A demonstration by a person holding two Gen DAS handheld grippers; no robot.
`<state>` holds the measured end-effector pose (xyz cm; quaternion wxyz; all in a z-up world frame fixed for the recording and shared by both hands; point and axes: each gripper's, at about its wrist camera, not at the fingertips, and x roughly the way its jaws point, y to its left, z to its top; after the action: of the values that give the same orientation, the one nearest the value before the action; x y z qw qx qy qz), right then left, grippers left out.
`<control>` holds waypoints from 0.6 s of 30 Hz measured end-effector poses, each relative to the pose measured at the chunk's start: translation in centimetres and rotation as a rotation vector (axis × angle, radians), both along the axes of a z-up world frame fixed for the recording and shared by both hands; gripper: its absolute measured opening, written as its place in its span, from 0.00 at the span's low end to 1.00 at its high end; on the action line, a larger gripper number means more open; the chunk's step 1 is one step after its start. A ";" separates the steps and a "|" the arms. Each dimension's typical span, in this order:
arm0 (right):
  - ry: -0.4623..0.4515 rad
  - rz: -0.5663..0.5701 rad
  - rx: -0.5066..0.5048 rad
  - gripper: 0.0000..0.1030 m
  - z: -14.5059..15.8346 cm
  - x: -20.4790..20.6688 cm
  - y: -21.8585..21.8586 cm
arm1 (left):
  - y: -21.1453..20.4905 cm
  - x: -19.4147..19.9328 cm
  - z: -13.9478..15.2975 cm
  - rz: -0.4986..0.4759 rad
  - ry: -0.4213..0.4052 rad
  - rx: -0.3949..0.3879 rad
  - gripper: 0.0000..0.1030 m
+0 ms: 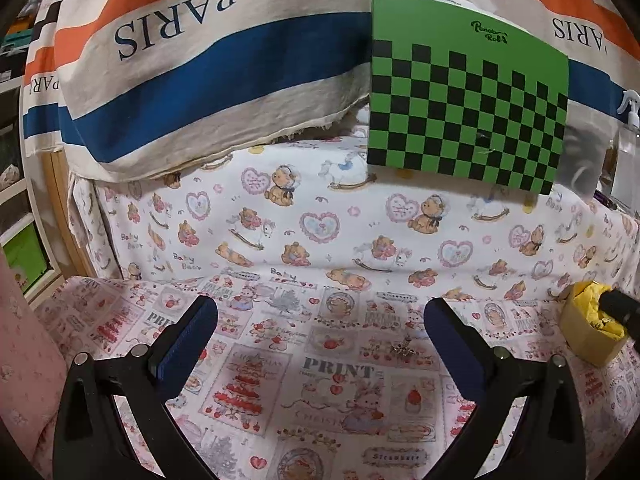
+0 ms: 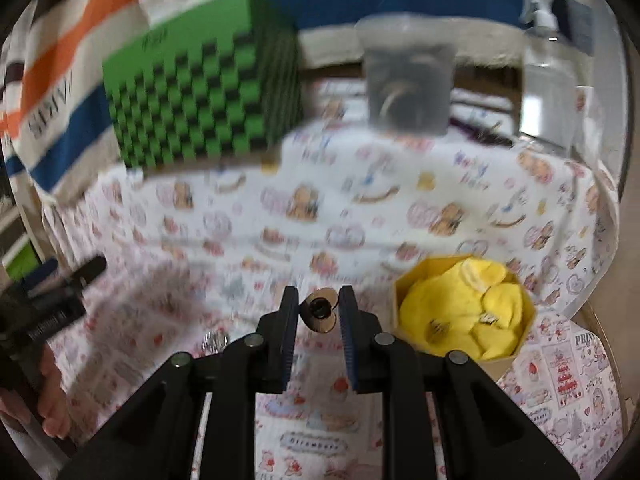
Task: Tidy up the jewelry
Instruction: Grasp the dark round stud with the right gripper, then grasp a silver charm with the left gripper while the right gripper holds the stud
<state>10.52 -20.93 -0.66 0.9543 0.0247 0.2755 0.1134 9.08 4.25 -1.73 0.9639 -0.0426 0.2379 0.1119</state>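
Observation:
My left gripper is open and empty above the printed cloth. A small sparkly piece of jewelry lies on the cloth between its fingers, nearer the right one; it also shows in the right wrist view. My right gripper is shut on a gold earring with a dark centre, held above the cloth. To its right stands a hexagonal cardboard box lined with yellow cloth, with two small jewelry pieces inside. The box shows at the right edge of the left wrist view.
A green checkered tissue box stands at the back. A clear plastic cup and a spray bottle stand at the back right. A striped PARIS cloth hangs behind. My left gripper shows at the left edge of the right wrist view.

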 end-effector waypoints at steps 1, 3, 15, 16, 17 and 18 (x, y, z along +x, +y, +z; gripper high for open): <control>-0.024 -0.006 0.016 0.18 0.3 -0.2 -0.4 | 0.0 0.0 0.0 -0.003 0.001 -0.002 0.99; -0.057 -0.023 0.016 0.19 0.7 -0.5 -0.9 | -0.1 0.0 0.0 -0.007 0.001 -0.002 0.99; -0.125 -0.041 0.028 0.18 0.3 -0.8 -1.4 | -0.2 0.1 -0.4 -0.020 0.012 0.007 0.99; -0.126 -0.044 0.032 0.18 0.3 -0.8 -1.5 | -0.2 0.1 -0.3 -0.020 0.012 0.006 0.99; -0.129 -0.049 0.037 0.18 0.3 -0.9 -1.6 | -0.2 0.1 -0.3 -0.019 0.011 0.006 0.99; -0.132 -0.051 0.042 0.18 0.4 -0.9 -1.7 | -0.2 0.1 -0.3 -0.021 0.011 0.004 0.99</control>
<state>9.60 -22.62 -0.25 0.9722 0.0443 0.2090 0.0960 9.19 4.05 -2.04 0.9637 -0.0376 0.2434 0.1027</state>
